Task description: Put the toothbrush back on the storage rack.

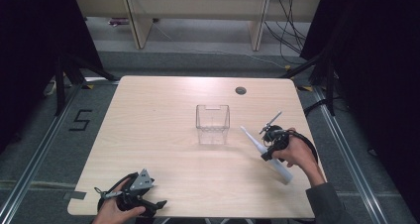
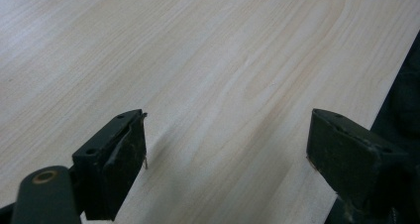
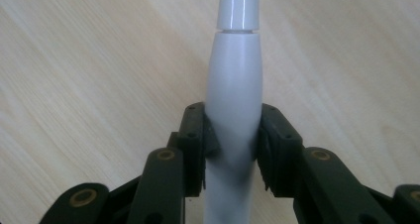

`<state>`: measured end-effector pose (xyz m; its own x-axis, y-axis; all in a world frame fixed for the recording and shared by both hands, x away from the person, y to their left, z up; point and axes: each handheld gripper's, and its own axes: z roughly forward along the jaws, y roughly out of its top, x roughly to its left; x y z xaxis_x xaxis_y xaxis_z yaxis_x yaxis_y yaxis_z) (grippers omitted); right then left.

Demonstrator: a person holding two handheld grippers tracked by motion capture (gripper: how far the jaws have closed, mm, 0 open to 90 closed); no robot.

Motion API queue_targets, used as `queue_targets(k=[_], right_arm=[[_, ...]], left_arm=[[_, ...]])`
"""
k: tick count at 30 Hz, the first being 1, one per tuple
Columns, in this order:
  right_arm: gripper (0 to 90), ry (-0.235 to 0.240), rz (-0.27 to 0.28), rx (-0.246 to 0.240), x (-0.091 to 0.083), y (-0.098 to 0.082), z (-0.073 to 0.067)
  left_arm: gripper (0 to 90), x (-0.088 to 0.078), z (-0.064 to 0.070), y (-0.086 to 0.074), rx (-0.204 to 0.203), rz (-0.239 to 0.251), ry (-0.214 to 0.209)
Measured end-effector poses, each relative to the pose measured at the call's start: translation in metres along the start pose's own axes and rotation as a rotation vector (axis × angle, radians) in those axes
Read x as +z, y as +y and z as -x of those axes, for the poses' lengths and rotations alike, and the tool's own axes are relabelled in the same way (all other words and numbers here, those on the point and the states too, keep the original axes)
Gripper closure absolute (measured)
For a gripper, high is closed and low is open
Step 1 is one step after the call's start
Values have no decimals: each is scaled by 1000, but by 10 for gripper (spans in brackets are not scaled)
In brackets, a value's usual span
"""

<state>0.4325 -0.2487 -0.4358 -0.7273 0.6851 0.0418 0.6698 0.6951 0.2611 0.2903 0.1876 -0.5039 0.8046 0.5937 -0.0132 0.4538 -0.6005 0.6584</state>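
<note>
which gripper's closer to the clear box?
Right. The right gripper, shut on a white toothbrush, sits just right of the clear box. The left gripper, open, is at the table's near-left edge.

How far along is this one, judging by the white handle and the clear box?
Done: the right tongs are shut on the slim white plastic handle. In hand: it's gripped right of the clear plastic box. Left: the box looks empty; left tongs open, idle.

A lab-like recording bay: a pale wooden table (image 1: 148, 135) with a cable grommet near its far right corner, black curtains (image 1: 29, 45) on both sides, a taped floor numeral (image 1: 80, 120), loose cables (image 1: 287, 21) beyond
</note>
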Motion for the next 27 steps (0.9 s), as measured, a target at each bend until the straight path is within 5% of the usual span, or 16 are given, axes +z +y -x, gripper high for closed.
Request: queue_targets(k=[5,10,13,15,16,18,21,27], right_arm=[[670,-1,109,5,-19,-3,4],[670,-15,209,77,-37,-8,5],[670,-23,254,80,-41,-9,7],[670,-23,305,92,-44,-10,9],[670,-29,379,85,-46,-12,12],[670,-44,392,63,-46,-12,14],[670,-55,509,95,-51,-11,15],[670,-56,583,100,-56,-8,12]], left_arm=[[149,0,0,0,-11,0,-1],[149,0,1,-1,-12,0,0],[149,0,1,-1,-9,-4,-1],[149,0,1,-1,-14,6,-1],[149,0,0,-1,-15,7,-3],[149,0,0,-1,-25,9,2],[149,0,0,-1,-12,9,-2],[149,0,1,-1,-14,13,1]])
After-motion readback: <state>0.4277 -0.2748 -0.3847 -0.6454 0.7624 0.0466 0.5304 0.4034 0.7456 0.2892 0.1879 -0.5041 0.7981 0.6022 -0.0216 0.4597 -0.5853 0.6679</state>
